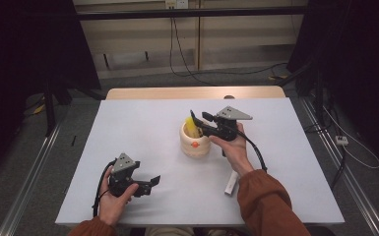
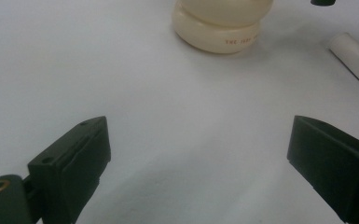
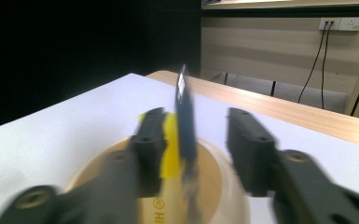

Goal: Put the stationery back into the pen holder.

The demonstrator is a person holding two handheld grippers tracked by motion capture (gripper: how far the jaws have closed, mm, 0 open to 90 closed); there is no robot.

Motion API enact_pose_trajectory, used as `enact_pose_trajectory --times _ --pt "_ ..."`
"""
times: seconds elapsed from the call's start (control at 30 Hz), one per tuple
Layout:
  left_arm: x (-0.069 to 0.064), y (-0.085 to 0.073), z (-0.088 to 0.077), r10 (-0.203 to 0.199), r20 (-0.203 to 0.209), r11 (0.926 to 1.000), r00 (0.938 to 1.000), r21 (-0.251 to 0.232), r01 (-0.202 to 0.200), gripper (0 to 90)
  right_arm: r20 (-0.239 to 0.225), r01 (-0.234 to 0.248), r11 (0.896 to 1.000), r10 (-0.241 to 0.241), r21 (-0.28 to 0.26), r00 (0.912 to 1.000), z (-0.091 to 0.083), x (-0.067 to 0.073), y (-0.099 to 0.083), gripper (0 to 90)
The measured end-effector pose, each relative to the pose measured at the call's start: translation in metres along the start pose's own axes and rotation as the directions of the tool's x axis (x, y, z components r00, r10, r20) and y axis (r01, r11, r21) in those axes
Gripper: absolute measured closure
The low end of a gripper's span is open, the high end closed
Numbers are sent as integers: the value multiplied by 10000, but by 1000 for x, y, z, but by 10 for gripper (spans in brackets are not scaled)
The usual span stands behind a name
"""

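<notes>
The big white counter [image 1: 142, 123] holds a round cream pot [image 1: 195, 142] near its middle. A yellow thing [image 1: 193, 127] and a dark flat stick [image 3: 185, 121] stand in the pot. The right gripper [image 1: 203, 122] hovers over the pot. Its jaws are apart, with the stick loose between them. The left gripper [image 1: 152, 181] rests low near the front edge, jaws wide open and empty. A small white tube [image 1: 232, 183] lies by the right sleeve.

Dark stick [image 3: 185, 135] between right tongs [image 3: 193, 154] blurring; cup [image 2: 220, 23] top being cut off by edge.
</notes>
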State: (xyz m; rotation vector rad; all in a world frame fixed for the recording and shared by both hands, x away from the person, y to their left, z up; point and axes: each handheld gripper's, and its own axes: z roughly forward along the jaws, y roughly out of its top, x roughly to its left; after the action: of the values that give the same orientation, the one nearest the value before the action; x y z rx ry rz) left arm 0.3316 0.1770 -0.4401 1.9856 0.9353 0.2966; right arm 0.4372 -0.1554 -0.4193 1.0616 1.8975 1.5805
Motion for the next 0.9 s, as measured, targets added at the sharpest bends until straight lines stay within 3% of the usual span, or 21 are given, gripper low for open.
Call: enact_pose_trajectory --times 0.13,0.3,0.53,0.9 --pt "0 0 0 -3 2 10000 10000 11 3 59 45 5 9999 -5 -116 10000 -2 1 2 374" --pt "0 0 0 -3 4 10000 10000 7 3 59 8 203 9996 -203 195 9998 -6 2 4 257" --pt "-1 0 1 -38 -19 10000 10000 3 38 60 211 188 9992 -196 339 9996 -19 -2 4 137" --pt "-1 -1 2 -110 -55 9999 9999 9 110 61 582 250 9989 -273 405 9979 -57 -4 0 87"
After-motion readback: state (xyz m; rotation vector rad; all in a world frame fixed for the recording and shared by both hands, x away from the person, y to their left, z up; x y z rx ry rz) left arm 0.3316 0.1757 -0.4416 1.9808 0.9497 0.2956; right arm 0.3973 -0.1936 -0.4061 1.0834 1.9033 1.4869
